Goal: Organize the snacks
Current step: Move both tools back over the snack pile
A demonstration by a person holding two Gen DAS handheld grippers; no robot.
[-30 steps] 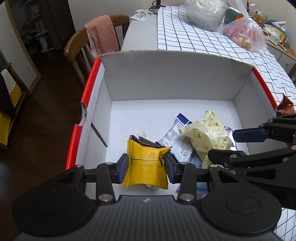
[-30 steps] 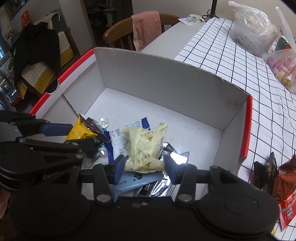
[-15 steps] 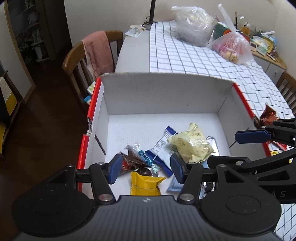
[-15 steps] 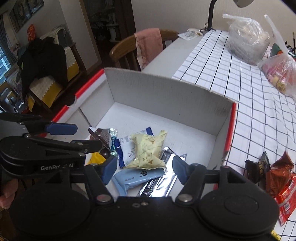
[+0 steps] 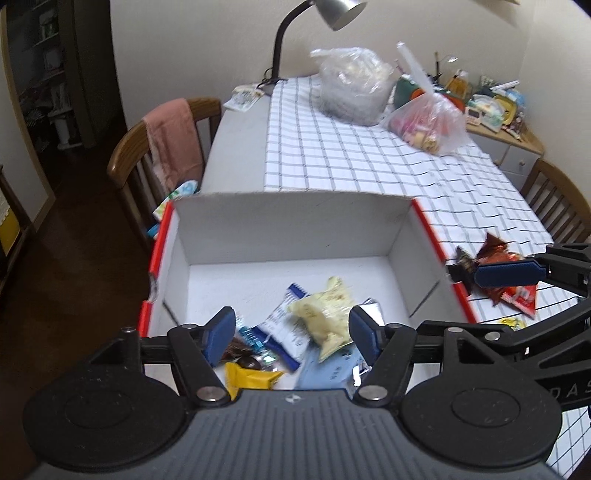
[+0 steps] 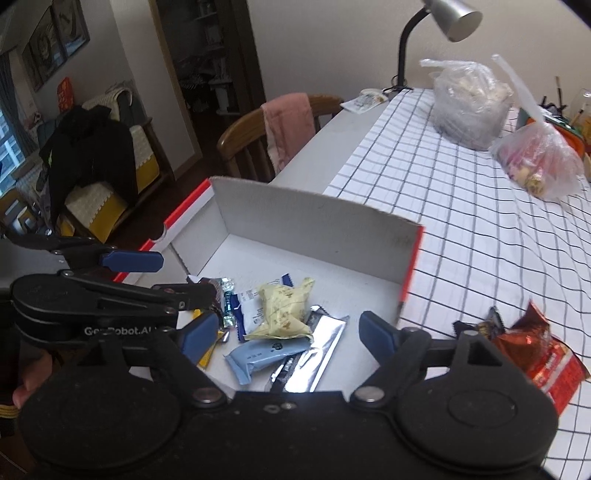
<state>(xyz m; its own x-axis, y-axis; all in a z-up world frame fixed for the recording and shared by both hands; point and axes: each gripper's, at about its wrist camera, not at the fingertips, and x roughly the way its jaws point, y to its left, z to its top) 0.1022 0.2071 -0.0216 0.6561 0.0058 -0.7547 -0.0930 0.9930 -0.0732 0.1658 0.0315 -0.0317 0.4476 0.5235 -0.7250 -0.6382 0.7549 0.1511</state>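
Note:
A white cardboard box with red edges holds several snacks: a yellow packet, a pale yellow packet, a light blue bar and a silver wrapper. My left gripper hovers above the box's near side, its jaws opening, with nothing between them. Beside it, my right gripper also hangs over the box with its jaws opening and empty; the pale yellow packet lies below it. Red snack packets lie on the checked cloth right of the box.
A wooden chair draped with a pink towel stands left of the table. Two plastic bags and a desk lamp are at the far end. Small clutter fills a side cabinet, and another chair stands at the right.
The left gripper opened and let go of the yellow packet, which now lies in the box. The right gripper opened off the pale yellow packet. Both grippers rose and drew back.

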